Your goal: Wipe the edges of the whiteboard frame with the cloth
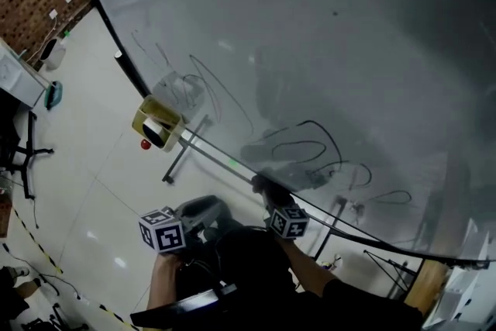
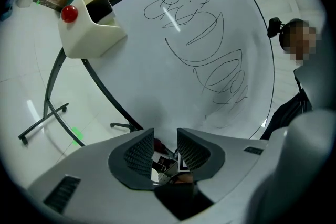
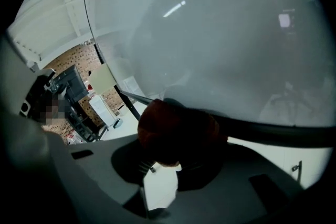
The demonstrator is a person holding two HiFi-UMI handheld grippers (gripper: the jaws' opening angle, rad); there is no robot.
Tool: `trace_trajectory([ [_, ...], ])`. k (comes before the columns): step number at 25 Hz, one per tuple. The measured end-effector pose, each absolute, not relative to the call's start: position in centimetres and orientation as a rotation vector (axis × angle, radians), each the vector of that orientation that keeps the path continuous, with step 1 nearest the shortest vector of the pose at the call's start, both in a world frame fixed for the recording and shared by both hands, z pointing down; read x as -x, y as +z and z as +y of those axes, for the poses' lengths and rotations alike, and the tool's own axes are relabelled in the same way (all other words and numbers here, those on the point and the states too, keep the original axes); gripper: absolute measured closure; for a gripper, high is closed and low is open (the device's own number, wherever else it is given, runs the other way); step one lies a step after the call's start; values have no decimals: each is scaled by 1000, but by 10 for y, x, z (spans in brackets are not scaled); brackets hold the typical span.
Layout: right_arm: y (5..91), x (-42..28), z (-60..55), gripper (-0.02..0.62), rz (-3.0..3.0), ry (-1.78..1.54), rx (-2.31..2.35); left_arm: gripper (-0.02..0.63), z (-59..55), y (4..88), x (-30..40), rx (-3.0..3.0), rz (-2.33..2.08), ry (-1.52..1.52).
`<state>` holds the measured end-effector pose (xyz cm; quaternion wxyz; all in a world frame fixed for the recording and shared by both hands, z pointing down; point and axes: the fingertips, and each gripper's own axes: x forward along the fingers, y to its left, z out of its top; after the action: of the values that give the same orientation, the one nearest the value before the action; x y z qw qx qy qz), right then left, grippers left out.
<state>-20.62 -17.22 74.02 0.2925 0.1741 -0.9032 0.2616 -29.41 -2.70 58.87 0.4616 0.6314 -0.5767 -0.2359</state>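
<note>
Now | right gripper (image 3: 176, 161): cloth (image 3: 176, 131) on whiteboard frame (image 3: 273, 132) | left gripper (image 2: 165, 152): empty

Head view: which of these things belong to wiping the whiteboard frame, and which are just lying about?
In the job:
- dark red cloth, clamped in the right gripper
- black frame edge of the grey-white whiteboard

Lying about:
- cream plastic holder with a red ball, hung on the frame
- black pen scribbles
- left gripper, open and empty
</note>
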Motion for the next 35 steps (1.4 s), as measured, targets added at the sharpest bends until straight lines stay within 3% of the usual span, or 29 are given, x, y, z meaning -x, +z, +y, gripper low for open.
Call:
trace_trajectory([
  [19, 748, 231, -166, 492, -2390, 791, -444, 474, -31, 594, 332, -1542, -1411, -569],
  [35, 749, 304, -144, 492, -2362, 675, -696, 474, 57, 577, 440, -1630, -1375, -652],
])
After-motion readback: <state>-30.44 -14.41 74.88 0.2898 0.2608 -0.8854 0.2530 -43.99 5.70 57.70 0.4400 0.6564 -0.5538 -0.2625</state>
